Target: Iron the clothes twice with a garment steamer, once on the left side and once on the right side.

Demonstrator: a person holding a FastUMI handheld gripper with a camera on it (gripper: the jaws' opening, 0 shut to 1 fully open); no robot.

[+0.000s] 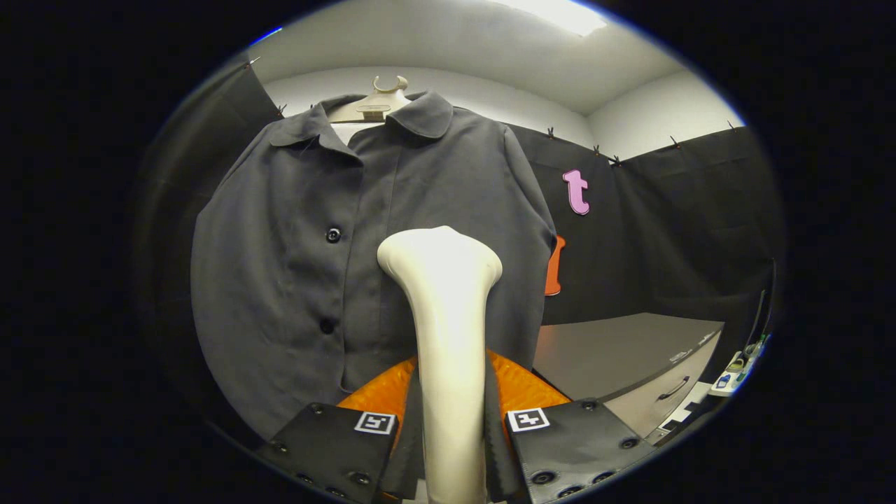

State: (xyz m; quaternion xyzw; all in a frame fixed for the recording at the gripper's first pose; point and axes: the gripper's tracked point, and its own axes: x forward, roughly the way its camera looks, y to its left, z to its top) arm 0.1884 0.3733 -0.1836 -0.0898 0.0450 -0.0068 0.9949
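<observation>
So the gripper [451,427] has both fingers clamped on the handle of the garment steamer [442,336], which stands upright between them with its flared head at the top. Makes sense to hold it low on the handle: that leaves the head free to face the cloth.

Taking the shirt [364,252] as the landmark: it's a dark button-up hanging on a pale hanger [381,101], front facing us, so the whole panel is open for passes. The steamer head sits in front of the shirt's lower middle, just right of the button row [333,235]. I honestly can't tell whether the head is touching the fabric or just near it, since the fisheye flattens depth.

Off to the right of the shirt and lower down there's a grey cabinet [630,364] with a drawer handle, well apart from the action.

My guess is one side pass is underway or about to start.
</observation>
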